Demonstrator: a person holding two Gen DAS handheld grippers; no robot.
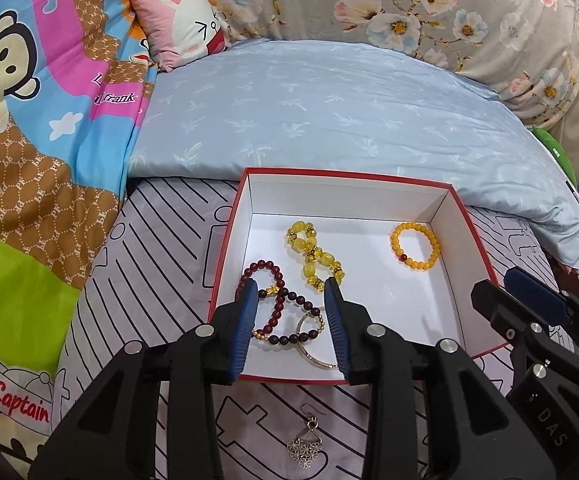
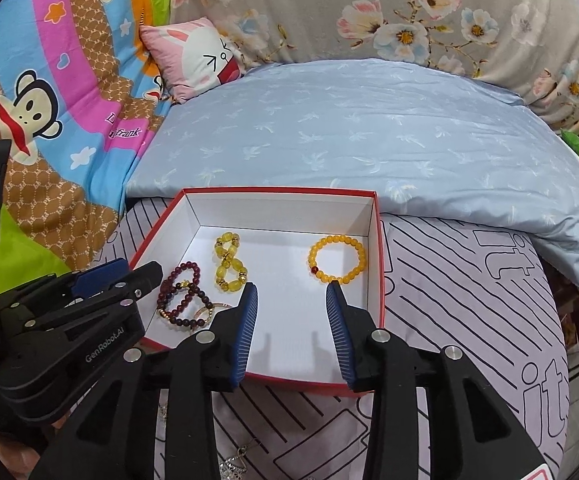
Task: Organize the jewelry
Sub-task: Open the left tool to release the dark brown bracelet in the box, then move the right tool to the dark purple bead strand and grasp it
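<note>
The red-walled, white-lined open cardboard box (image 1: 441, 200) sits on a pale bedsheet printed with black lines (image 1: 161, 240), its far edge against a folded light-blue quilt (image 1: 329, 112). It looks light and stiff enough to slide if nudged, so any pick inside it should go straight down.

Inside lie a dark red beaded bracelet with gold charms (image 1: 277, 308), looped over itself, a chunky translucent yellow bead string twisted into a figure eight (image 1: 309, 252), a round amber-orange bead bracelet (image 1: 414, 244) lying alone near the right wall, and a thin gold bangle (image 1: 313, 344) partly under the red beads. Beads are smooth and roll; I judge they are best pinched across the strand, not on one bead. The tangled red loops could drag the bangle along.

Still outside, on the sheet just before the box's near wall, lies a small silver flower-cluster drop earring (image 1: 307, 446): light, delicate, flat, likely best taken by its hook.

The left gripper (image 1: 291, 300) hangs over the red bracelet, jaws apart and clamping nothing; the right gripper (image 2: 291, 300) hangs over bare box floor, jaws likewise apart.
</note>
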